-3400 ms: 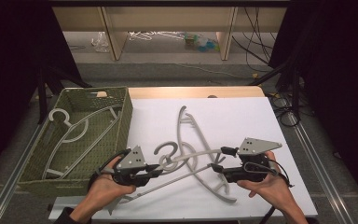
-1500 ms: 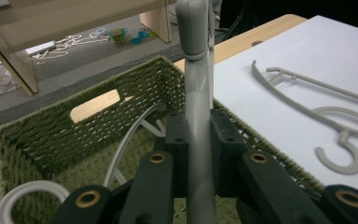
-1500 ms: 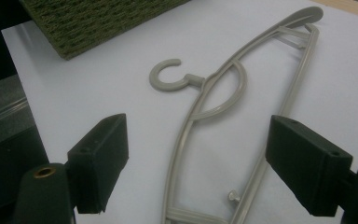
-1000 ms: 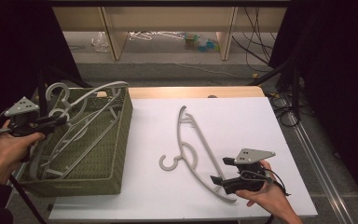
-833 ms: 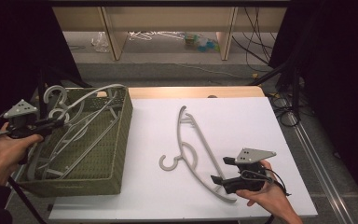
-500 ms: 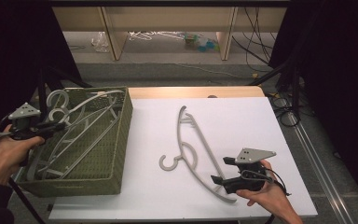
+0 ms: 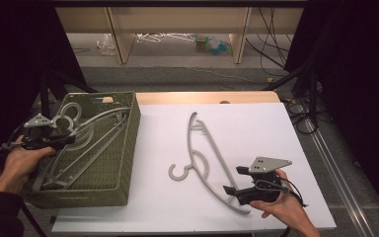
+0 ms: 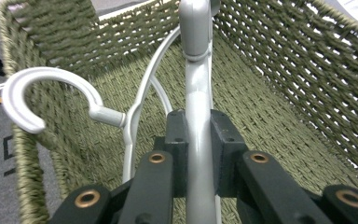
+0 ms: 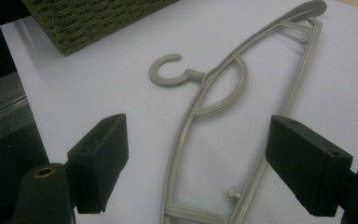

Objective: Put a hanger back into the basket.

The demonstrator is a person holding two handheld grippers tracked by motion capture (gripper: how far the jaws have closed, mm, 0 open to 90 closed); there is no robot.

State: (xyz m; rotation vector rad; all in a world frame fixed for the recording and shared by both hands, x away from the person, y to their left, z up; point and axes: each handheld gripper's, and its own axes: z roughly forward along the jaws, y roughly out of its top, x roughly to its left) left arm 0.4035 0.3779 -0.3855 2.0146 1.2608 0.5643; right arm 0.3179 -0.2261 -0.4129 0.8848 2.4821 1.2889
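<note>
A grey plastic hanger (image 7: pixel 203 148) lies on the white table (image 7: pixel 256 133), hook toward the basket. My right gripper (image 7: pixel 233 180) rests open at its near end, and in the right gripper view the hanger (image 9: pixel 223 93) runs up between the parted jaws of the right gripper (image 9: pixel 214 158) untouched. My left gripper (image 7: pixel 68 138) is shut on a second grey hanger (image 7: pixel 96 136), holding it low inside the green woven basket (image 7: pixel 123 163). In the left gripper view the left gripper (image 8: pixel 199 140) clamps that hanger's bar (image 8: pixel 199 70), and another hanger's hook (image 8: pixel 46 88) lies beside it.
The basket sits at the table's left edge with several hangers in it. Dark stand legs (image 7: pixel 44 89) rise behind the basket, and cables (image 7: pixel 301 113) trail past the table's right side. A low shelf (image 7: pixel 177 24) stands beyond the far edge.
My left gripper carried a hanger from the table to the basket and has sunk with it into the basket over the last second. The right gripper has stayed put, open.
</note>
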